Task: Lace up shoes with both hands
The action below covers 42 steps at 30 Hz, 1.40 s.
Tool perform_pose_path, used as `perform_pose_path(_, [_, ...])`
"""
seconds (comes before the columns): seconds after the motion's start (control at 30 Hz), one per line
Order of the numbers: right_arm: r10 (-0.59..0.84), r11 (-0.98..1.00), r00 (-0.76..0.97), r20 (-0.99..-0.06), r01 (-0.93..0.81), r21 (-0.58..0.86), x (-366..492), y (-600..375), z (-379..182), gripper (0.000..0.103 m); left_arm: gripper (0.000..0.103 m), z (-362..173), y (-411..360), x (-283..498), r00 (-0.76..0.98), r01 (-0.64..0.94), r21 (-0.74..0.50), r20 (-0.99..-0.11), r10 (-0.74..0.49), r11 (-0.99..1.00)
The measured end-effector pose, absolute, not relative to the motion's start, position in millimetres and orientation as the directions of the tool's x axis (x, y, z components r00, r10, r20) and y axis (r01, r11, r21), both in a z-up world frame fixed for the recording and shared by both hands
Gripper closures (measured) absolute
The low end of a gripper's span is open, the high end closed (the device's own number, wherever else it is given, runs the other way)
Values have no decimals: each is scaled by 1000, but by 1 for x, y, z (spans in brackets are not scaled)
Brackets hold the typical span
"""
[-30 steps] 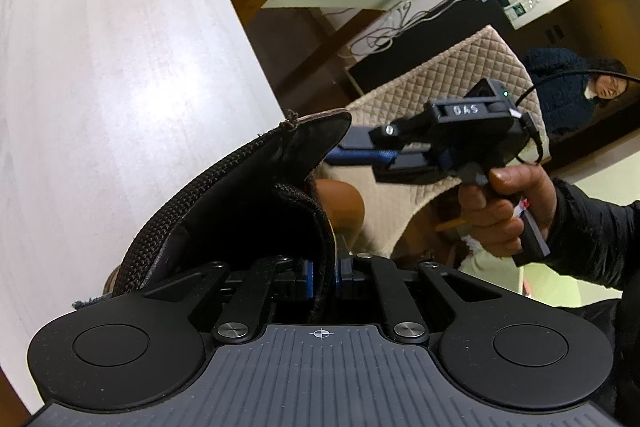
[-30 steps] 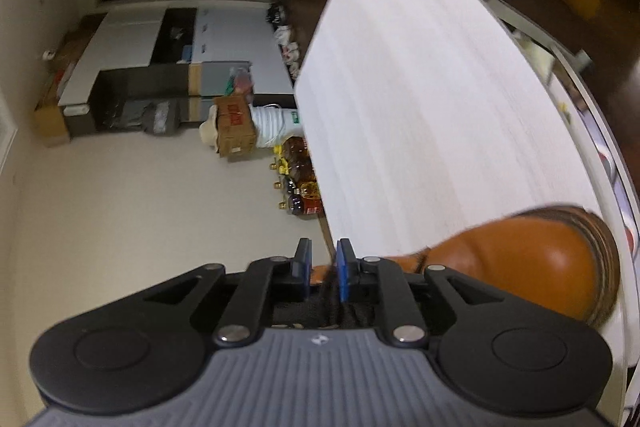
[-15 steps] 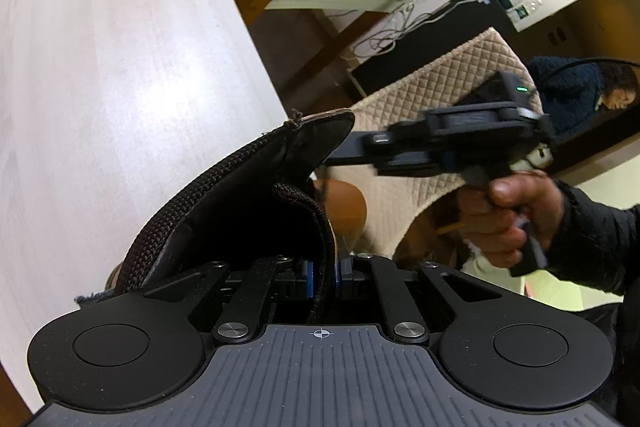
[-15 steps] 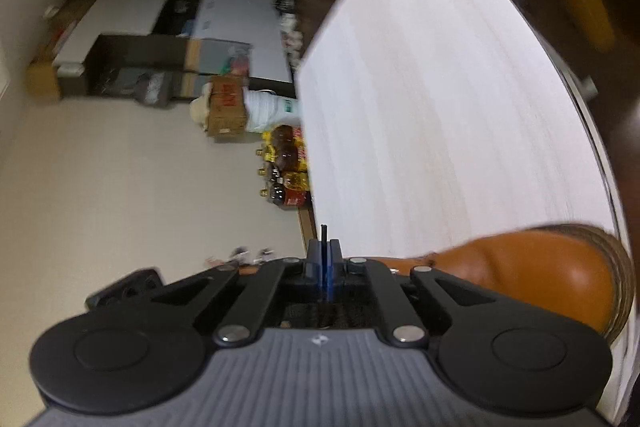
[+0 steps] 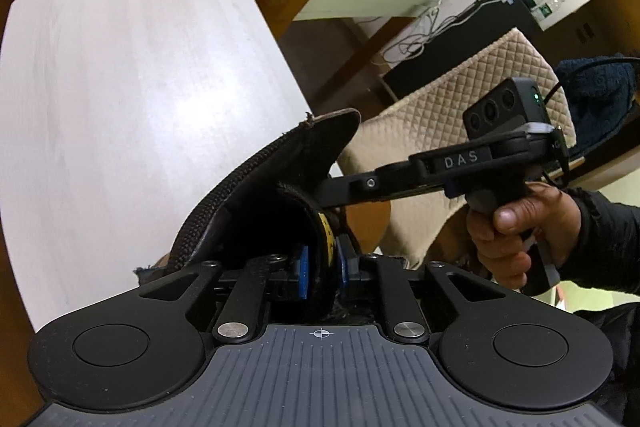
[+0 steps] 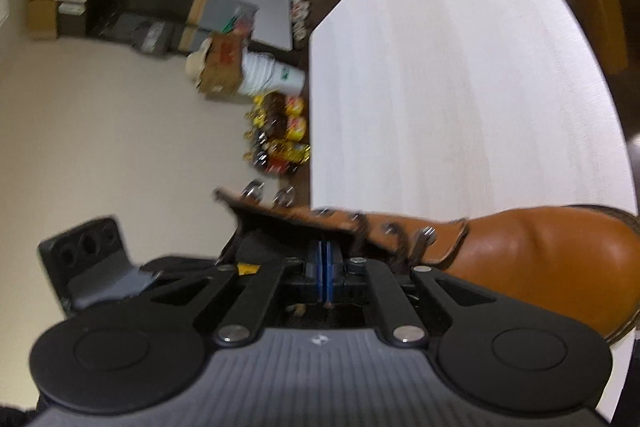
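Counter bare toward 12 o'clock; boot at edge; left hand-held gripper jaws just widened, astride collar; right hand-held gripper clenched at 3 o'clock.

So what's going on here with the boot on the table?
A person is working on a tan leather boot that lies on a white table, holding a tool in each hand. The left tool straddles the rim of the boot's dark padded collar; its jaws have just been opening and stand apart. The right tool is shut beside the eyelet flap. Whether it pinches a lace is unclear.
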State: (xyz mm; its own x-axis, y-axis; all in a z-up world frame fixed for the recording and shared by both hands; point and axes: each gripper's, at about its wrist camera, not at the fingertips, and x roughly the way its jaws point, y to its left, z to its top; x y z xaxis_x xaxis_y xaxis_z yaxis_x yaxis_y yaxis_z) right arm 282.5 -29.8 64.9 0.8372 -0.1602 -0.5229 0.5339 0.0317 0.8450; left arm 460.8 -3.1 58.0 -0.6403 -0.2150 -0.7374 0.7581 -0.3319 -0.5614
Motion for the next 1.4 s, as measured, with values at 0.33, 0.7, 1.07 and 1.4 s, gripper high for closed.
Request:
perform_pose_path(0.33, [-169, 79, 813, -557, 575, 814, 285, -29, 77, 100, 88, 56, 3, 463, -647, 753, -561, -726, -231, -345])
perform_pose_path(0.7, [-253, 59, 789, -560, 591, 805, 285, -17, 84, 89, 89, 73, 19, 470, -606, 790, -516, -736, -300, -331])
perform_pose_path(1.07, [-262, 178, 740, -620, 668, 722, 297, -12, 100, 95, 91, 91, 39, 477, -574, 819, -491, -705, -416, -298])
perform_pose_path(1.4, [-226, 113, 783, -579, 612, 783, 254, -32, 103, 86, 91, 117, 68, 462, -443, 893, -407, -717, -538, -192])
